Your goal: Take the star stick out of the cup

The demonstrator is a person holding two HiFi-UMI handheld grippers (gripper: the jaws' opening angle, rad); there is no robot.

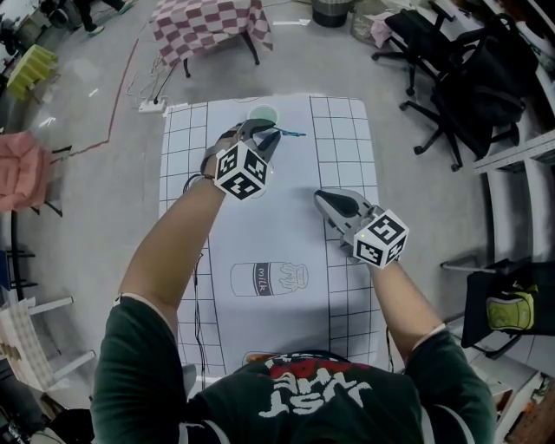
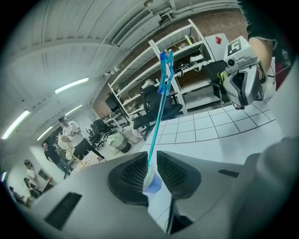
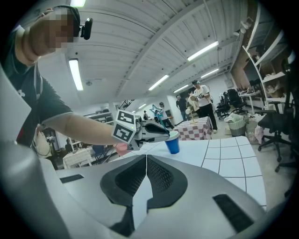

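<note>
My left gripper (image 1: pixel 270 137) is shut on the thin blue star stick (image 1: pixel 291 133) at the far middle of the white gridded table (image 1: pixel 347 130). In the left gripper view the stick (image 2: pixel 156 126) rises from between the jaws to its star (image 2: pixel 165 70). The blue cup (image 3: pixel 172 144) with a green rim (image 1: pixel 263 114) stands right under that gripper (image 3: pixel 161 133); a bit of the cup (image 2: pixel 154 183) shows between the jaws. The stick's lower end is hidden. My right gripper (image 1: pixel 323 199) hovers shut and empty over mid-table, to the right and nearer me.
A milk carton picture (image 1: pixel 269 279) is printed on the table near me. Black office chairs (image 1: pixel 451 78) stand right of the table and a checked table (image 1: pixel 208 26) beyond it. Shelving (image 2: pixel 187 70) and people (image 3: pixel 202 105) are further off.
</note>
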